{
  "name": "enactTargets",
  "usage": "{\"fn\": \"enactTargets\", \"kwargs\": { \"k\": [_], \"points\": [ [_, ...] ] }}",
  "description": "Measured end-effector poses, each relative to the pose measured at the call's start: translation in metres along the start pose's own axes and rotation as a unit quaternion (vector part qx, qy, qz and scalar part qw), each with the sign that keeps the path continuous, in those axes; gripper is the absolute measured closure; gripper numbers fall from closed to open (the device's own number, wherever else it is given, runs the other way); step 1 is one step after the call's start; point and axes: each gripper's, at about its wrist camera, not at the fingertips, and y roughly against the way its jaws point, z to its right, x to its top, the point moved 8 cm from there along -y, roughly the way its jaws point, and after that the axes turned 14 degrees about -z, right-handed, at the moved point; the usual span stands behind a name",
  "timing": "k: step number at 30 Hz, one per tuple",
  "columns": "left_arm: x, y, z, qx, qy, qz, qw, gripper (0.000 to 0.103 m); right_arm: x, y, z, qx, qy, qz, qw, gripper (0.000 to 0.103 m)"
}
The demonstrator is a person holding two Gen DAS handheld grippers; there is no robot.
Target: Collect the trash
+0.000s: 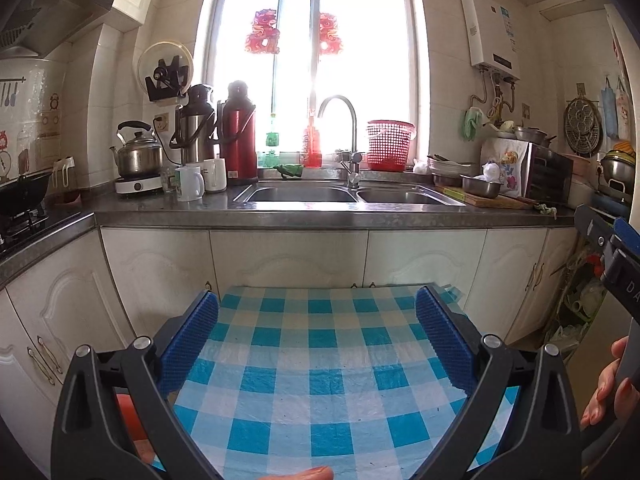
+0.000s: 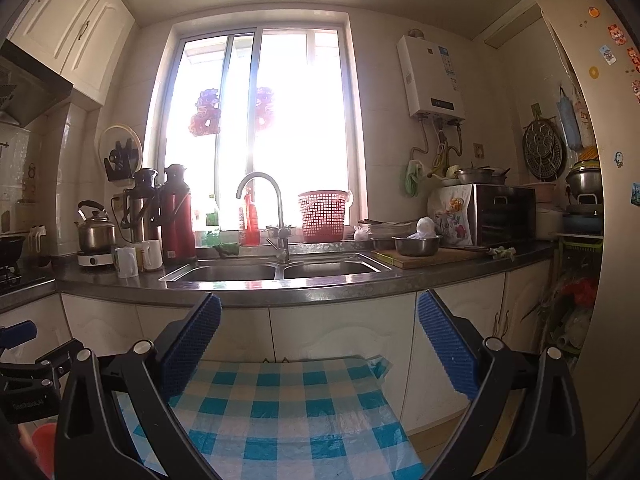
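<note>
Both grippers hang over a small table (image 1: pixel 320 360) covered in a blue-and-white checked cloth, facing a kitchen counter (image 1: pixel 320 216) under a bright window (image 1: pixel 312 52).

The left gripper (image 1: pixel 318 344) has its blue-padded fingers spread wide with nothing between them, only cloth below. The right gripper (image 2: pixel 320 348) is just as wide and just as empty; it sits higher, its tips in front of the white cabinet doors (image 2: pixel 340 332) and the table's far edge. In the left view the right gripper shows at the right edge, with the fingers of a hand (image 1: pixel 608 384) wrapped round its handle — in the right view the left gripper pokes in at the lower left.

On the table itself no trash is visible. What might count as trash lies far off on the counter: a crumpled green scrap (image 2: pixel 502 253) at the right end of a wooden board (image 2: pixel 432 258), and a white wad (image 2: pixel 425 227) in a steel bowl (image 2: pixel 416 245). Whether these are waste I cannot tell.

The double sink (image 2: pixel 276 270) sits mid-counter with a curved tap (image 2: pixel 264 208) behind it. Left of it stand a red flask (image 2: pixel 176 210), a steel flask (image 2: pixel 140 204), white mugs (image 2: pixel 128 262) and a kettle (image 2: pixel 95 228) on a small hob. A red basket (image 2: pixel 323 216) stands on the sill — right of it, stacked dishes and a small oven (image 2: pixel 500 214). A water heater (image 2: pixel 432 76) hangs on the far wall.
</note>
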Motion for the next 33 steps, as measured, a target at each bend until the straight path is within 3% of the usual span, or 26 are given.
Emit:
{"fn": "enactTargets", "kwargs": {
  "k": [33],
  "points": [
    [-0.006,-0.004,-0.002,-0.015,0.004,0.001,0.9999,0.004,-0.008,0.001,-0.017,-0.015,0.024,0.005,1.000,0.005]
  ]
}}
